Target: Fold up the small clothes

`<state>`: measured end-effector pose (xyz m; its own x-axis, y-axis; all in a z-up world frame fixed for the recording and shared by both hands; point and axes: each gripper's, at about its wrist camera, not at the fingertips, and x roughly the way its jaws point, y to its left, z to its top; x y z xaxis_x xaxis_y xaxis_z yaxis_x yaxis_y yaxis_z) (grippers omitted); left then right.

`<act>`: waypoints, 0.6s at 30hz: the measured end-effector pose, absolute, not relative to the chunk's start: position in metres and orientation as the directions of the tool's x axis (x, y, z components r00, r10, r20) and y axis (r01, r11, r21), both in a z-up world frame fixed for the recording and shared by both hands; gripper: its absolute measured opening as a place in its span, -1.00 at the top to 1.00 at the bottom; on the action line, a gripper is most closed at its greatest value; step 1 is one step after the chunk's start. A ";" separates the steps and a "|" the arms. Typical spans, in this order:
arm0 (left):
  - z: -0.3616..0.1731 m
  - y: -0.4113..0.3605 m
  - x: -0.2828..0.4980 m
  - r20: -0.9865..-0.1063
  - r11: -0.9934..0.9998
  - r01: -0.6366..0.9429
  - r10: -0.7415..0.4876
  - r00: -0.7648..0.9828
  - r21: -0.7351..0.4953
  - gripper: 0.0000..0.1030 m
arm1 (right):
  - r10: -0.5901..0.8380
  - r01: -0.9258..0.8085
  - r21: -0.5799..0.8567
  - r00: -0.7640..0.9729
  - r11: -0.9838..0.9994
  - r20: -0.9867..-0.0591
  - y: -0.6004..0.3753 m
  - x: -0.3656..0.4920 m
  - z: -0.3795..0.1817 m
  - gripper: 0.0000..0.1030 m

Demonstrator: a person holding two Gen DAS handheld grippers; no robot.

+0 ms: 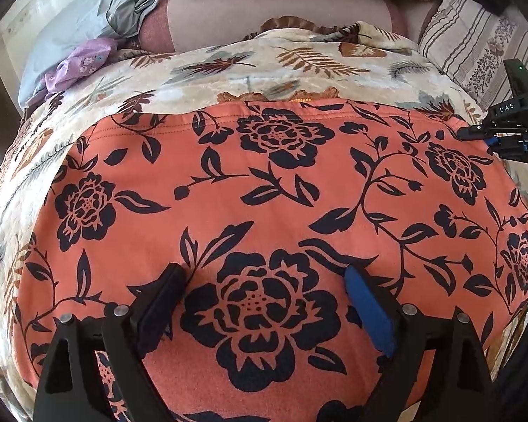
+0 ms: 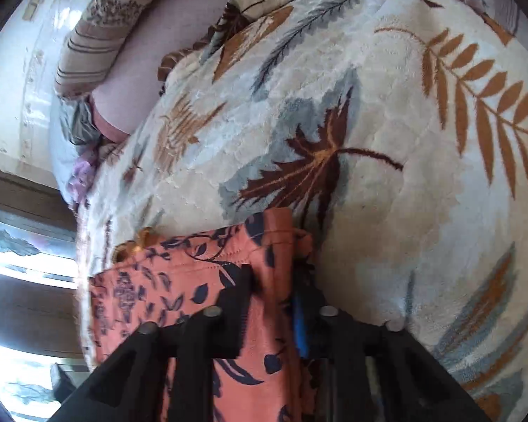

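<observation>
An orange garment with black flowers (image 1: pixel 281 183) lies spread flat on a cream leaf-patterned blanket (image 1: pixel 228 70). My left gripper (image 1: pixel 265 277) is open just above the garment's near part, fingers wide apart over a large flower. My right gripper (image 2: pixel 272 281) is shut on the garment's far right corner (image 2: pixel 274 246), which passes between its fingers. The right gripper also shows in the left wrist view (image 1: pixel 503 133) at the garment's right edge.
Striped pillows (image 1: pixel 475 45) lie at the back and right of the bed. A grey cloth (image 1: pixel 123 3) and a purple flowered cloth (image 1: pixel 81 63) lie at the back left. The blanket (image 2: pixel 387 140) stretches beyond the garment.
</observation>
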<state>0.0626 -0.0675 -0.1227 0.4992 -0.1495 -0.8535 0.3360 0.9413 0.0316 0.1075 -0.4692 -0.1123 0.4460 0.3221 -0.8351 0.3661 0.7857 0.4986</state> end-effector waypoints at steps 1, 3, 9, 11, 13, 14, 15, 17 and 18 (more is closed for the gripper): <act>-0.121 -0.066 0.064 -0.859 0.939 0.342 -0.157 0.487 0.023 -0.80 | 0.296 0.417 0.510 0.477 0.752 -0.828 -0.479 0.100 -0.113 0.81; -0.113 -0.059 0.067 -0.872 0.935 0.355 -0.192 0.450 -0.023 -0.79 | 0.259 0.450 0.518 0.520 0.727 -0.814 -0.487 0.087 -0.111 0.80; -0.072 0.038 0.041 -0.791 0.967 0.204 -0.243 0.561 -0.153 -0.79 | 0.171 0.370 0.429 0.558 0.824 -0.812 -0.448 0.049 -0.060 0.21; -0.086 0.080 0.040 -0.826 0.978 0.099 -0.209 0.523 -0.185 -0.79 | 0.214 0.313 0.490 0.622 0.814 -0.753 -0.427 0.032 -0.035 -0.72; -0.118 0.109 0.042 -0.894 0.979 0.057 -0.204 0.400 -0.198 -0.19 | 0.316 0.203 0.558 0.649 0.805 -0.692 -0.396 0.017 -0.023 -0.74; -0.120 0.116 0.038 -0.892 0.983 0.072 -0.185 0.413 -0.171 0.05 | 0.379 0.153 0.589 0.632 0.794 -0.676 -0.379 0.014 -0.024 -0.74; -0.115 0.120 0.035 -0.887 0.982 0.091 -0.190 0.420 -0.167 0.20 | 0.423 0.133 0.613 0.609 0.779 -0.671 -0.363 0.012 -0.031 -0.74; -0.106 0.128 0.032 -0.889 0.967 0.101 -0.255 0.380 -0.234 0.22 | 0.461 0.155 0.625 0.546 0.765 -0.699 -0.342 0.005 -0.054 -0.74; -0.102 0.132 0.034 -0.888 0.961 0.097 -0.275 0.368 -0.258 0.22 | 0.456 0.174 0.608 0.513 0.774 -0.727 -0.336 0.004 -0.069 -0.74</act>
